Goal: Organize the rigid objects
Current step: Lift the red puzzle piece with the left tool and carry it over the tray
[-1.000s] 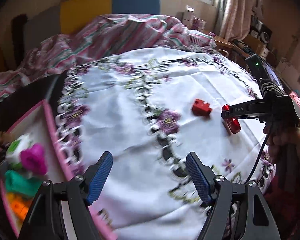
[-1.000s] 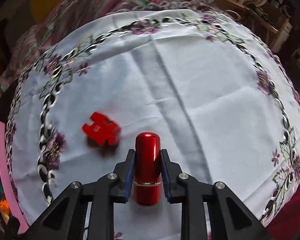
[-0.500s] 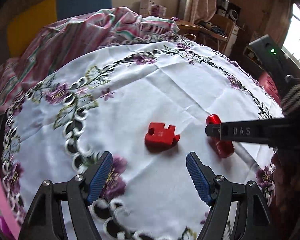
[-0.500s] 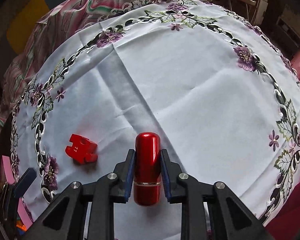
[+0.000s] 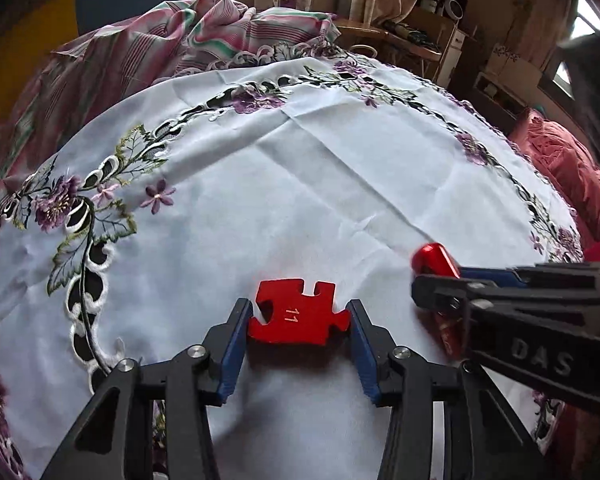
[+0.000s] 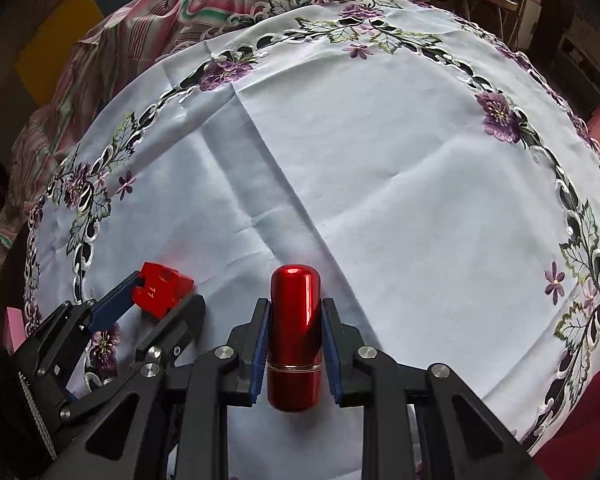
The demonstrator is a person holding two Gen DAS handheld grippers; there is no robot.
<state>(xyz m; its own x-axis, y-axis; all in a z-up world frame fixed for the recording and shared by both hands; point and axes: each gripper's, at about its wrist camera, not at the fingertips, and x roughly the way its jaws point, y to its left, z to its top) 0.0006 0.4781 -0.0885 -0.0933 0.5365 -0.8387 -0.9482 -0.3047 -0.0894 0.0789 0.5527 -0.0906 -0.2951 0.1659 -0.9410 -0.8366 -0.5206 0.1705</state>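
A red puzzle-piece block [image 5: 296, 312] marked "11" lies on the white embroidered tablecloth [image 5: 300, 184]. My left gripper [image 5: 298, 310] has closed its blue pads on both sides of the block. The block also shows in the right wrist view [image 6: 162, 288], between the left gripper's fingers [image 6: 112, 312]. My right gripper [image 6: 294, 320] is shut on a red metal capsule [image 6: 294, 336], held just above the cloth. In the left wrist view the capsule [image 5: 436, 260] sticks out of the right gripper's fingers [image 5: 500, 296], right of the block.
A striped pink blanket [image 5: 188, 36] lies beyond the table's far edge. A pink tray corner [image 6: 10, 324] shows at the left. Shelves and boxes [image 5: 440, 20] stand at the back right. A red cushion [image 5: 568, 172] lies to the right.
My left gripper swung right from the pink tray, came up to the red block and closed its pads on it. The right gripper kept holding the capsule.
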